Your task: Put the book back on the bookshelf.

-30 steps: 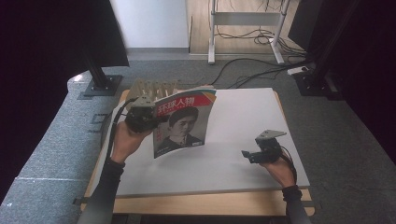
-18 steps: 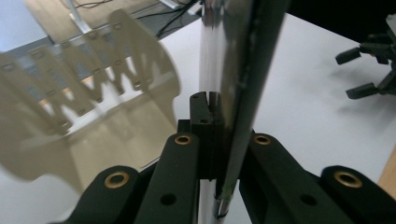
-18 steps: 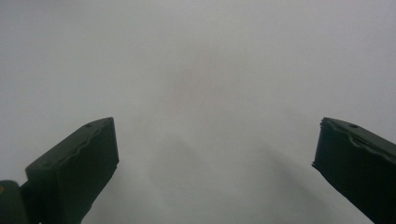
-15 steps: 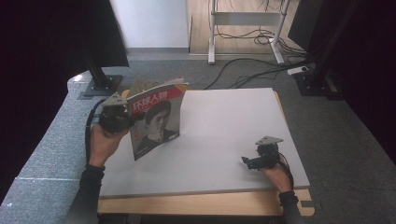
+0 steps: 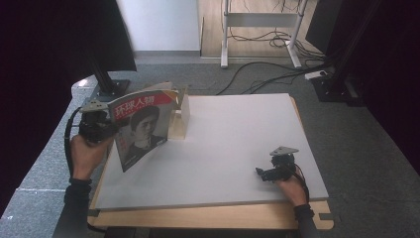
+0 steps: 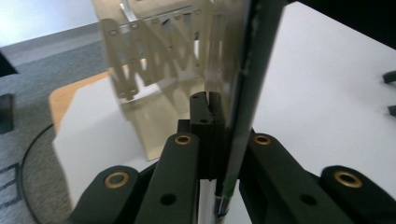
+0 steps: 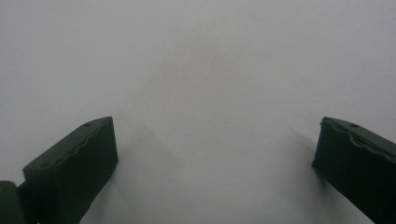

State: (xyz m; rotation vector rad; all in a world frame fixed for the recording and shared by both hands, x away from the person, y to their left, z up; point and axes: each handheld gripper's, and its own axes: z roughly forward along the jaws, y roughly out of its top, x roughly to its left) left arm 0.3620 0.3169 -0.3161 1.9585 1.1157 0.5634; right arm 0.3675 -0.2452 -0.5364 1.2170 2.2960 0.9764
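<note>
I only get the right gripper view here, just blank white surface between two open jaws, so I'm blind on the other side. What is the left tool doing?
Observer: The left tool is shut on a magazine, pinching its edge.
Operator: Is the magazine flat on the table?
Observer: No, it stands tilted up near the table's left edge, cover facing the person.
Operator: Anything behind it?
Observer: Yes, a pale wooden rack with zigzag slats stands at the far left of the white board.
Operator: And where is my right tool?
Observer: The right tool sits low over the board's near right area, far from the magazine.
</note>
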